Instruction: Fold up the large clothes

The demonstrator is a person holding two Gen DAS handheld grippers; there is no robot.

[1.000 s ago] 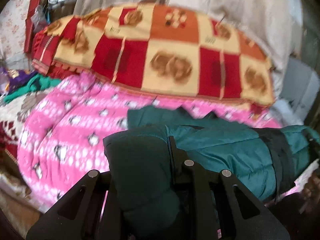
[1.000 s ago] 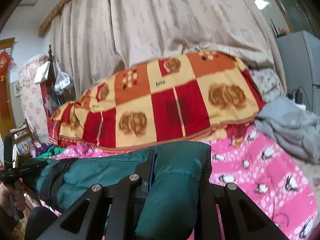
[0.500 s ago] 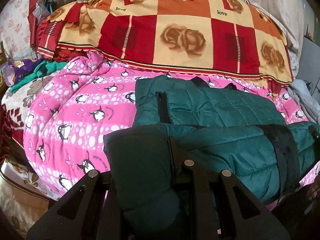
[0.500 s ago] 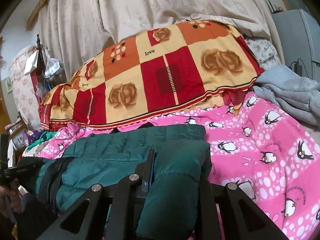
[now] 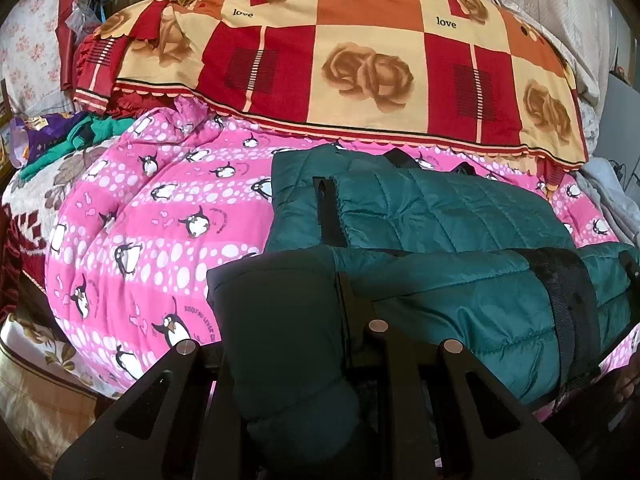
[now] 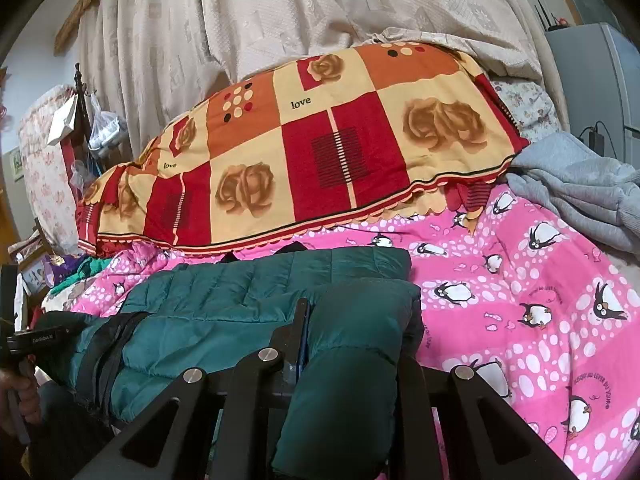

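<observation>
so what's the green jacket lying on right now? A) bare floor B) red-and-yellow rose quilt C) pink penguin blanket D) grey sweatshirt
C: the green jacket lies on the pink penguin blanket; the rose quilt is behind it, the grey sweatshirt off to the side.

The teal quilted padded jacket (image 5: 448,216) lies folded on the pink penguin-print quilt (image 5: 160,216) covering the bed. Behind it rests the red-and-cream rose-patterned blanket (image 5: 360,60); a grey fleece garment (image 6: 576,192) lies to the right.
</observation>
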